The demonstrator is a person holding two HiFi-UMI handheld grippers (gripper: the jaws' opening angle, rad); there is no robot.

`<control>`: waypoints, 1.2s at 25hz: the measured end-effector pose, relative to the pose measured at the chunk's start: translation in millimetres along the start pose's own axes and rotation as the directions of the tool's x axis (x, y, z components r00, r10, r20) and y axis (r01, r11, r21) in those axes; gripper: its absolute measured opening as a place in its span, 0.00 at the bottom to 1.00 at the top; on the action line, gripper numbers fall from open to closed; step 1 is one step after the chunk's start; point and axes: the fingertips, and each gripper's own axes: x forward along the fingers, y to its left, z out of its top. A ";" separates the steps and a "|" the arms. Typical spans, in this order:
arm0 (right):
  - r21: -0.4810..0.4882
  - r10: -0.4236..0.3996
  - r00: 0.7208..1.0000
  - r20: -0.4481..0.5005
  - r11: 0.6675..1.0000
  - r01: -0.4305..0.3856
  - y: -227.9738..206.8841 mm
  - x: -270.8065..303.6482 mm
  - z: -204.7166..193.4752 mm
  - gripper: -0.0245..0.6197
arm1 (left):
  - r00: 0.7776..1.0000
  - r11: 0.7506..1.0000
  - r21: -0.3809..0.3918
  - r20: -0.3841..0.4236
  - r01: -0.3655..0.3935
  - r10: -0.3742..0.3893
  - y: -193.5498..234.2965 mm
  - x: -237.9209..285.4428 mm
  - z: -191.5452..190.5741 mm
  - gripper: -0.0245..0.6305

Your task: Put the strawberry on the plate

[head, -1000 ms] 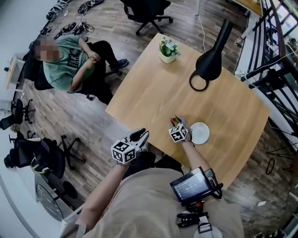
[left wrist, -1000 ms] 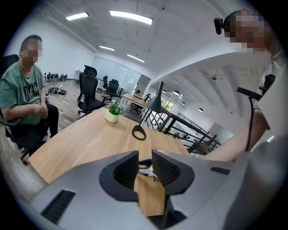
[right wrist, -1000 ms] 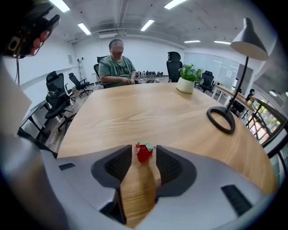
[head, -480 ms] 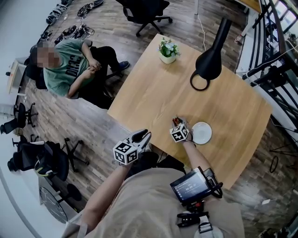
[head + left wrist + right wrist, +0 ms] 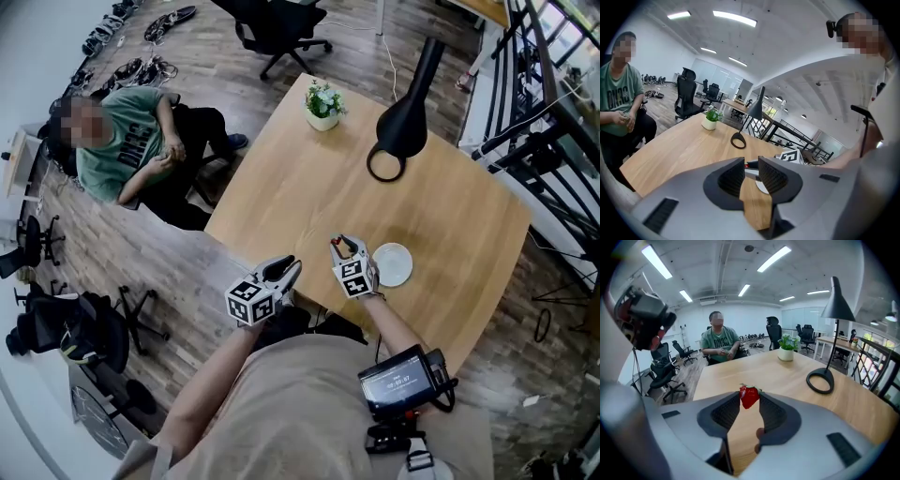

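Right gripper [image 5: 750, 402]: jaws partway open and clamped on the strawberry [image 5: 749, 396]. Both pads press its sides right at the jaw tips. The jaws have just been closing, with the berry between them.

Strawberry: red and glossy, with a small leafy cap on top and the pointed end down. It sticks out above and in front of the tips rather than sitting deep in the jaws. It's clear of the wood; bare tabletop shows below it in the gap between the jaws, with a small dark shadow spot there.

Position from the head view: the right gripper hangs over the near part of the table [image 5: 309, 187], just left of the white plate [image 5: 397, 270]. The berry isn't over the plate. The plate has nothing on it.

Left gripper [image 5: 751, 171]: jaws a narrow slot apart, nothing between them. Only tabletop and a sliver of the plate show through the gap. In the head view it sits at the table's near edge, left of the right gripper and apart from it.

Further out on the table are a black lamp [image 5: 405, 117] with a ring base and a small potted plant [image 5: 322, 103] near the far corner. A seated person [image 5: 122, 155] in a green shirt is off the table's left side, on the wooden floor.
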 end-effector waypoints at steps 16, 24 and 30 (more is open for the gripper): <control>0.109 -0.061 0.958 0.280 0.994 0.031 -26.4 -156.9 92.6 0.25 | 0.983 0.996 0.005 0.158 0.094 -0.094 -44.2 -4.7 42.9 0.15; 0.101 -0.138 0.918 0.373 0.989 0.107 -38.5 -232.7 119.1 0.25 | 0.966 0.987 0.054 0.207 0.149 -0.157 -73.8 -1.5 77.3 0.15; 0.113 -0.203 0.878 0.433 0.979 0.171 -53.7 -282.0 136.5 0.25 | 0.950 0.976 0.074 0.225 0.202 -0.214 -91.9 4.7 100.3 0.15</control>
